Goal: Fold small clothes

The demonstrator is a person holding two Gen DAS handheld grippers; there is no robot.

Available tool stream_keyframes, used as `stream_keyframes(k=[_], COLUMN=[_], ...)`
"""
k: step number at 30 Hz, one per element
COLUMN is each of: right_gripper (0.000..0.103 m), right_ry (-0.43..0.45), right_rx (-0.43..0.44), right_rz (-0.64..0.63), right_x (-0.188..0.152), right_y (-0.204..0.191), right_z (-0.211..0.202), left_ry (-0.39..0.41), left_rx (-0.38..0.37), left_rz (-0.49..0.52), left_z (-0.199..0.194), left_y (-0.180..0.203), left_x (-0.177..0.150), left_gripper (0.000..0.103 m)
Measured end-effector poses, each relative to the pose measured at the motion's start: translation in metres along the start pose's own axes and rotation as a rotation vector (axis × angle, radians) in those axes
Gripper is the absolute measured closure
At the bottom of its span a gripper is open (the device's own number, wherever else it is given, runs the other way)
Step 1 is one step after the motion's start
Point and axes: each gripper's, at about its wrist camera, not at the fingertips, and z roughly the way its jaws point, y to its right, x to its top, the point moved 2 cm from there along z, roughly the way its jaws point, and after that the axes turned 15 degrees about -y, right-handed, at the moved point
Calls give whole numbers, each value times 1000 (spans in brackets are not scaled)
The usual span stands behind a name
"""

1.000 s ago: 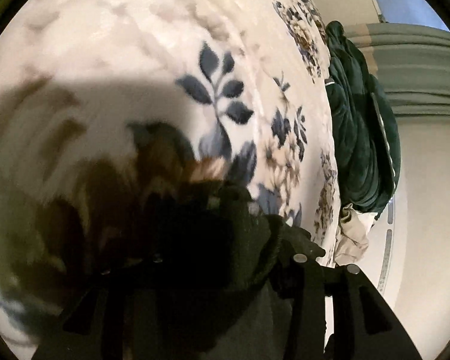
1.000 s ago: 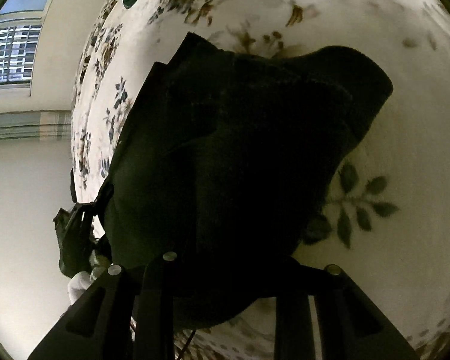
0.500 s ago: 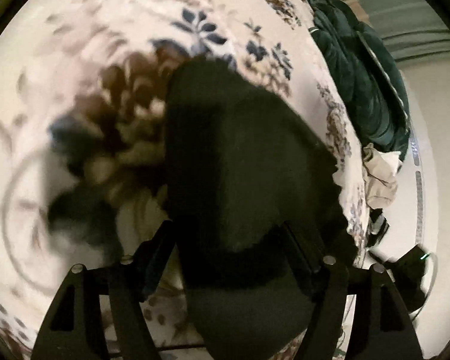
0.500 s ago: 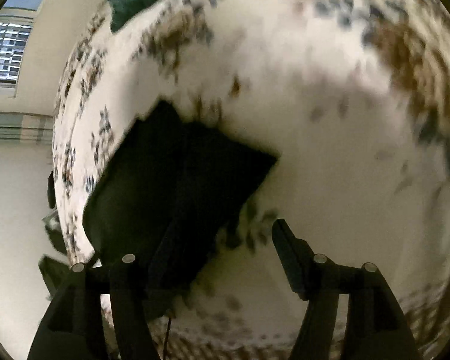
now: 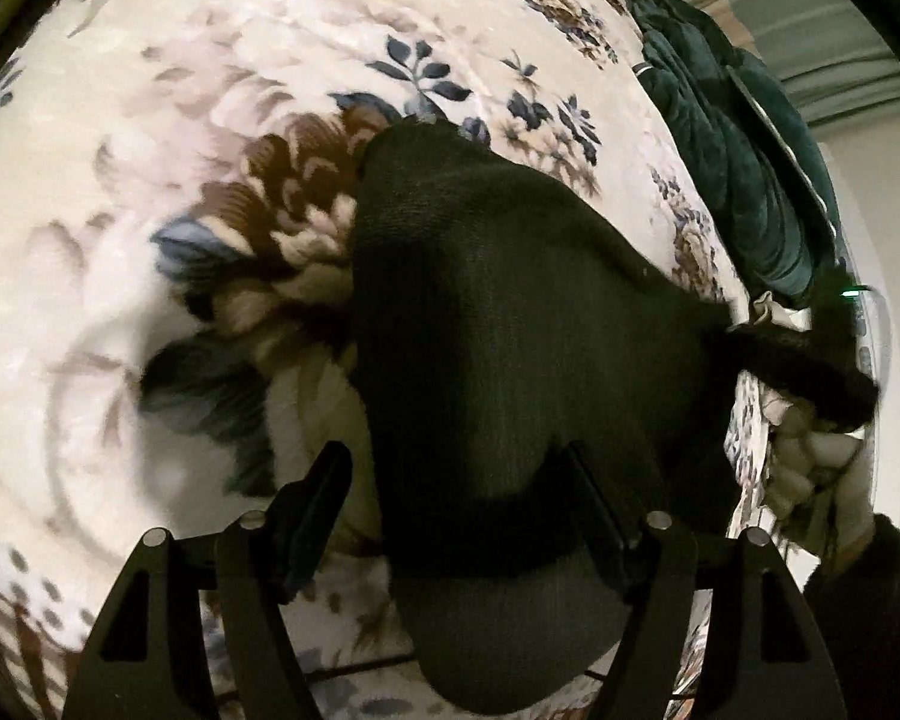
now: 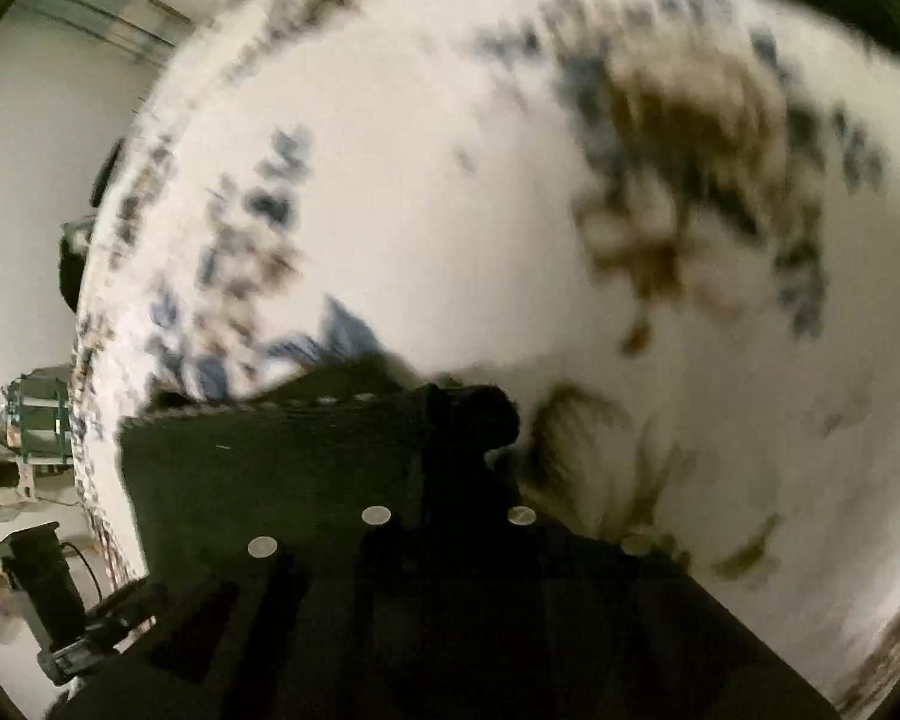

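Floral bedspread [image 5: 150, 120] carries everything; green bedding [image 5: 744, 138] lies at its far right edge. Black garment [image 5: 498, 348] lies mid-bed toward the right edge. My left gripper [image 5: 456, 498] stands apart w/ the cloth's near end between its fingers, not pinched. My right gripper [image 6: 450, 420] is blurred over a ribbed hem; can't tell its state. Step, I judge: mid-fold. Next: left pinches near end, carries it over.

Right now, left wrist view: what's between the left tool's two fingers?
The black garment lies between the fingers of the left tool, over the floral blanket. The left finger stands apart from it, with blanket showing in the gap.
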Motion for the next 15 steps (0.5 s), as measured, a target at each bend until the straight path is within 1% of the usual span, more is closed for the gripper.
stream_keyframes(k=[3, 4, 5, 6, 7, 8, 10, 11, 12, 13, 14, 15], right_gripper=[96, 96, 99, 99, 99, 98, 97, 96, 84, 59, 49, 43], right_ry=[94, 109, 131, 151, 152, 121, 4, -13, -2, 18, 40, 60], right_rx=[-22, -25, -39, -58, -64, -58, -30, 12, 70, 93, 108, 130], right_rz=[-47, -52, -61, -63, -49, -43, 11, 54, 83, 104, 125, 151], right_x=[-7, -7, -5, -2, 7, 17, 30, 30, 23, 16, 6, -6], right_y=[-18, -23, -25, -24, -22, -21, -7, 4, 16, 27, 37, 48], right_z=[-32, -36, -41, -43, -39, -29, -10, -11, -22, -31, -42, -52], left_ry=[-11, -12, -14, -21, -26, -33, -42, -41, -41, -38, -37, -35], left_rx=[10, 9, 6, 1, -6, -20, -46, -57, -64, -74, -89, -104], left_rz=[-3, -8, -11, -15, -20, -33, -63, -70, -74, -80, -88, -100], left_z=[-1, -1, 0, 3, 5, 9, 14, 15, 16, 17, 19, 21], left_y=[-2, -2, -2, -3, -4, -6, -8, -8, -8, -8, -9, -10], left_x=[1, 3, 5, 7, 8, 9, 9, 9, 8, 7, 6, 5], left_gripper=[33, 33, 33, 33, 33, 33, 33, 33, 33, 33, 33, 33])
